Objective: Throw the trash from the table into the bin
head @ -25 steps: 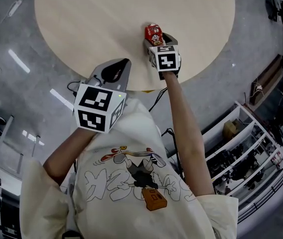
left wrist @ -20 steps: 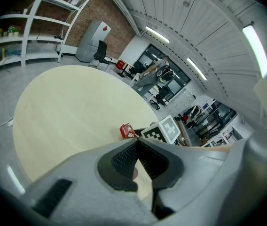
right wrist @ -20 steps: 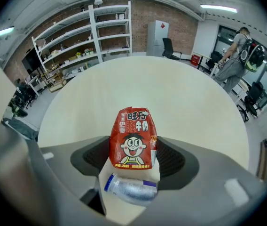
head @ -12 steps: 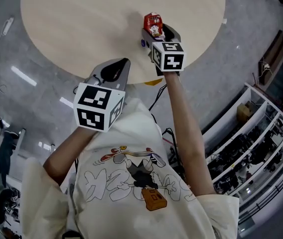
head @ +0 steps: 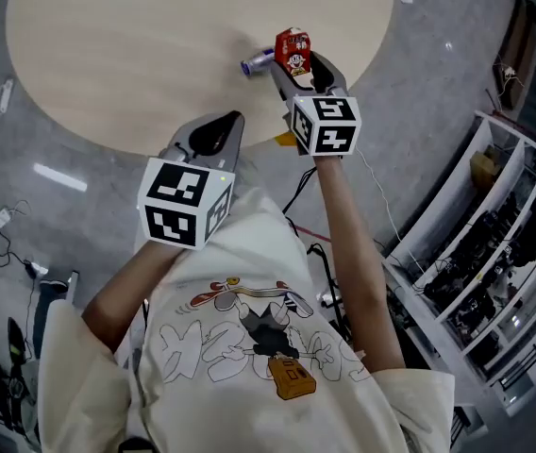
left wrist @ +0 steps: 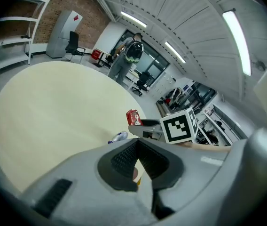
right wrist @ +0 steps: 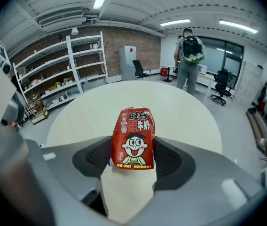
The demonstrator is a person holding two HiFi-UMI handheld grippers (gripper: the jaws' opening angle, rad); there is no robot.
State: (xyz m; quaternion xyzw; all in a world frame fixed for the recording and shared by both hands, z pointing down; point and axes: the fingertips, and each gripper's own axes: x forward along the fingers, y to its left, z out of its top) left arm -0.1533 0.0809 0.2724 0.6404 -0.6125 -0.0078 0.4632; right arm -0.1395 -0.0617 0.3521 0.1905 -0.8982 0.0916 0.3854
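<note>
A round pale wooden table [head: 136,36] is spreading out ahead of both grippers, its near edge lying just under their jaws. Off to the right gripper's outer side, metal shelving [head: 494,253] loaded with gear is standing on the grey floor. Far beyond the right gripper's tips, past the table, a person with a backpack [right wrist: 188,55] is standing with their back turned. The left gripper [head: 236,121] is hanging over the table's near edge, beside the right gripper and nearer the wearer's body; its jaws are meeting at the tips and carrying nothing. The right gripper [head: 296,59] is reaching further out over the table and pointing steeply down. Its jaws have just been closing, and they are now clamping a red carton [right wrist: 133,138] between the ribbed pads. The carton, printed with a cartoon face, is standing upright in that grip and sticking out past the fingertips, with the table well below it. A small silver-and-blue bottle [head: 257,62] is lying on its side on the tabletop, just beside the right gripper's jaws on the side facing the left gripper, and ahead of the left gripper's tips. It is touching neither gripper.
</note>
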